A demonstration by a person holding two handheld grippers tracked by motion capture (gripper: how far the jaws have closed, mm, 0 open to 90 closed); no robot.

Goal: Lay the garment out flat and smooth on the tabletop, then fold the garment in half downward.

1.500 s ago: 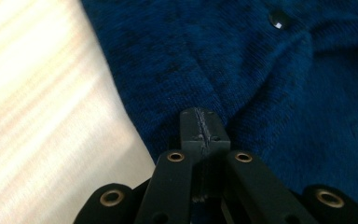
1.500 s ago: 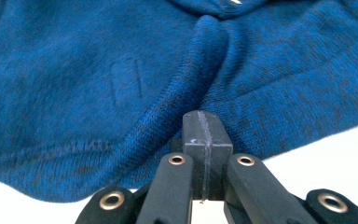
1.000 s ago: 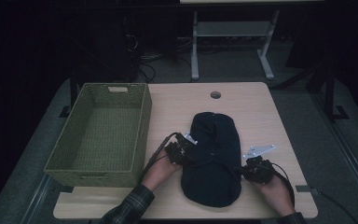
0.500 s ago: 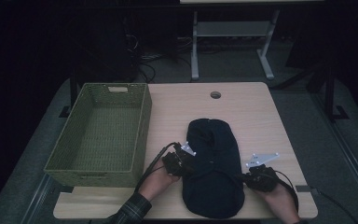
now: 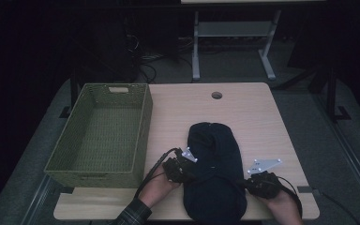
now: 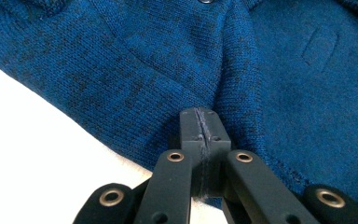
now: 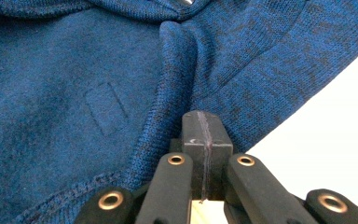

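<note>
Dark blue knit garment point(image 5: 214, 176) lies bunched on the near half of the table point(image 5: 258, 117), right of the green basket point(image 5: 98, 136). Left gripper point(image 5: 183, 169) and right gripper point(image 5: 252, 183) each pinch its edge, jaws clamped tight; best to move both evenly so neither pinch slips.

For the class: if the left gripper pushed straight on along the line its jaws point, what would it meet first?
Most likely more of the blue knitted garment. The left gripper is shut on a fold at the garment's edge, and the cloth lies directly ahead of it; in the high view it points across the garment towards the right gripper.
</note>
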